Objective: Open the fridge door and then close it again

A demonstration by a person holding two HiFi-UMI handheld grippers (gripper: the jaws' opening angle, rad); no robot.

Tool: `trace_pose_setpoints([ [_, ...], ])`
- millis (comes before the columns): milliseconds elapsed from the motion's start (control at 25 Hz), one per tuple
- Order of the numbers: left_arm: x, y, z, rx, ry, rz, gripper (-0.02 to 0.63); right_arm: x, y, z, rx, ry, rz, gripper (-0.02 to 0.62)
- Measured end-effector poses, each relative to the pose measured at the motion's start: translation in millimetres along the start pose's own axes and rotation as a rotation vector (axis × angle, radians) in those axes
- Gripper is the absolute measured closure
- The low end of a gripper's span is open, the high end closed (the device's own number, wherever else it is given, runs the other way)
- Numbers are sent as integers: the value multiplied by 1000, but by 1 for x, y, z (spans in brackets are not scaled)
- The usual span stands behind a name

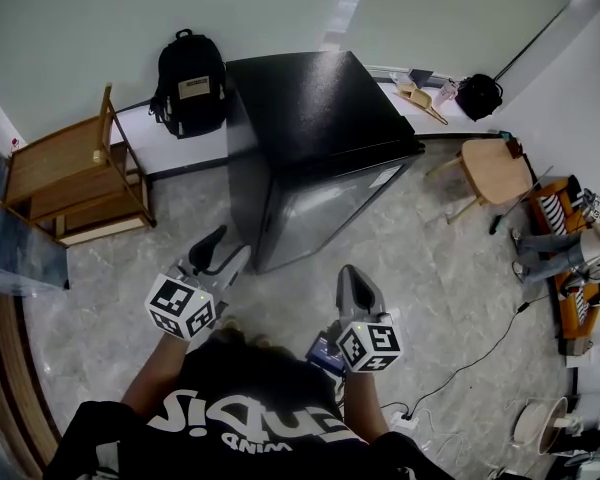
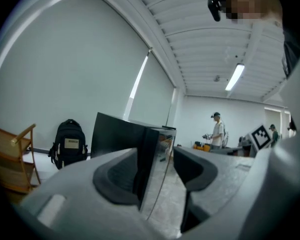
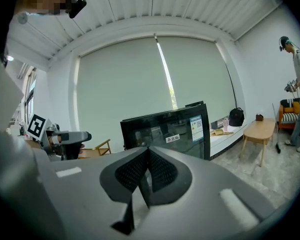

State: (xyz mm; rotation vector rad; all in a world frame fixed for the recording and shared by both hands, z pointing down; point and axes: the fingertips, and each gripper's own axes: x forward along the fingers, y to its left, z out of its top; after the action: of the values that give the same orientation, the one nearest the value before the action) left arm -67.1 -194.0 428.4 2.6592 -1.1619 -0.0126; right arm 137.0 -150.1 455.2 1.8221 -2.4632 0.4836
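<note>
A small black fridge (image 1: 320, 108) stands on the floor in front of me, its glossy door (image 1: 330, 213) shut and facing me. My left gripper (image 1: 223, 251) is open, near the fridge's front left corner. In the left gripper view that corner edge (image 2: 152, 154) shows through the gap of the left gripper (image 2: 157, 171), and nothing is between the pads. My right gripper (image 1: 350, 273) is shut and empty, a little back from the door. The right gripper view shows the door (image 3: 165, 129) with its labels beyond the right gripper (image 3: 148, 156).
A black backpack (image 1: 192, 83) leans on the wall left of the fridge, with a wooden chair (image 1: 75, 183) further left. A low wooden table (image 1: 495, 168) and a dark bag (image 1: 478, 95) stand to the right. A cable (image 1: 480, 353) runs over the floor. A person (image 3: 297, 69) stands at the right.
</note>
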Motion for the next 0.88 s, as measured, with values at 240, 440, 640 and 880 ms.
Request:
trace_pose_setpoints([
  [240, 20, 0, -5, 31, 19, -33, 373, 2, -6, -1, 5, 4, -21, 598],
  [440, 45, -1, -9, 56, 42, -70, 373, 3, -13, 1, 4, 5, -39, 598],
  [640, 74, 2, -19, 62, 62, -94, 370, 4, -21, 1, 7, 9, -54, 598],
  [880, 102, 8, -27, 70, 84, -102, 370, 4, -29, 2, 13, 12, -71, 598],
])
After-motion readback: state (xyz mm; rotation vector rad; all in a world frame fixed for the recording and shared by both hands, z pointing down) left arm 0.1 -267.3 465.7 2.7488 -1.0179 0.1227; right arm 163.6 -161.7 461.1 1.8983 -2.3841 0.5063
